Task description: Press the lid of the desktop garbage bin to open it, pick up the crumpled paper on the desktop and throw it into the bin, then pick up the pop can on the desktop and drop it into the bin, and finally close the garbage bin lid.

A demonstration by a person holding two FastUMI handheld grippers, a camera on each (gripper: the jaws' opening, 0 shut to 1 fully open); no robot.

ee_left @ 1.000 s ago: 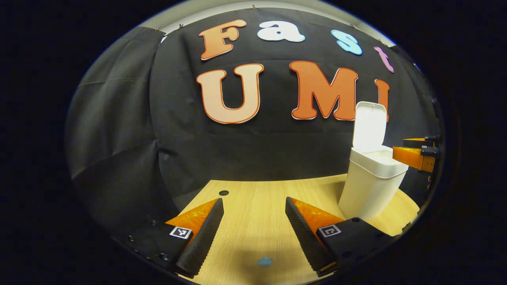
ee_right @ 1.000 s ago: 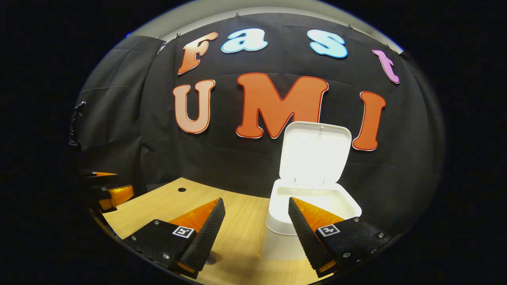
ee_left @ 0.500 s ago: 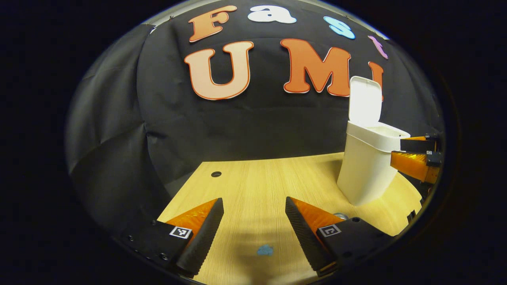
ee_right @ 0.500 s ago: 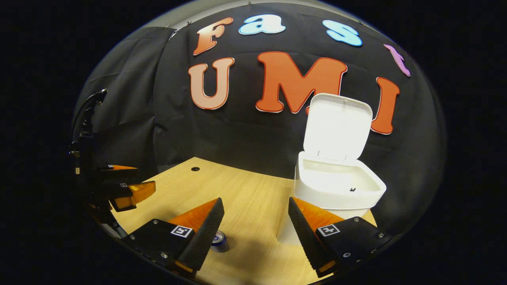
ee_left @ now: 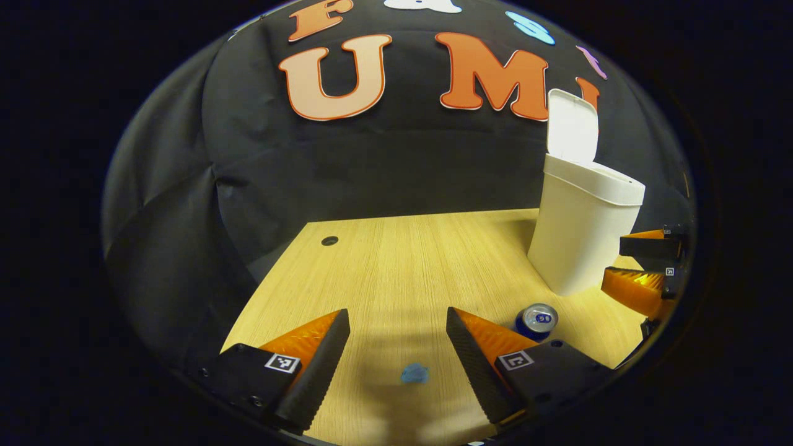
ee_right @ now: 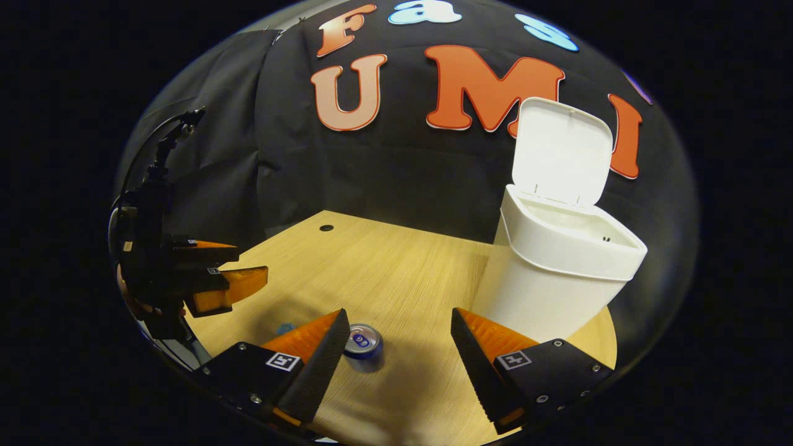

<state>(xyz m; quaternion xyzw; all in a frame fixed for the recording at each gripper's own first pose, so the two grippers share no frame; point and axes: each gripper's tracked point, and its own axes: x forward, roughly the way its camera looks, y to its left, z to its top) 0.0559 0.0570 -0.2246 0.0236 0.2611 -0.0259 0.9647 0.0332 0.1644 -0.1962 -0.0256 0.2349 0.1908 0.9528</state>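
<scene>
Right gripper has been lowered from the open bin; pop can now lower centre, beside its wide, empty jaws. Can pickup judged next.

Black cloth wall behind light wood desk w/ cable hole.

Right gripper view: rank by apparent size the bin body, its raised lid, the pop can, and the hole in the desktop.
Largest to smallest as they appear:
1. bin body
2. raised lid
3. pop can, though it sits nearest the camera, so it looks bigger than it would farther off
4. desktop hole, which is farthest off
</scene>
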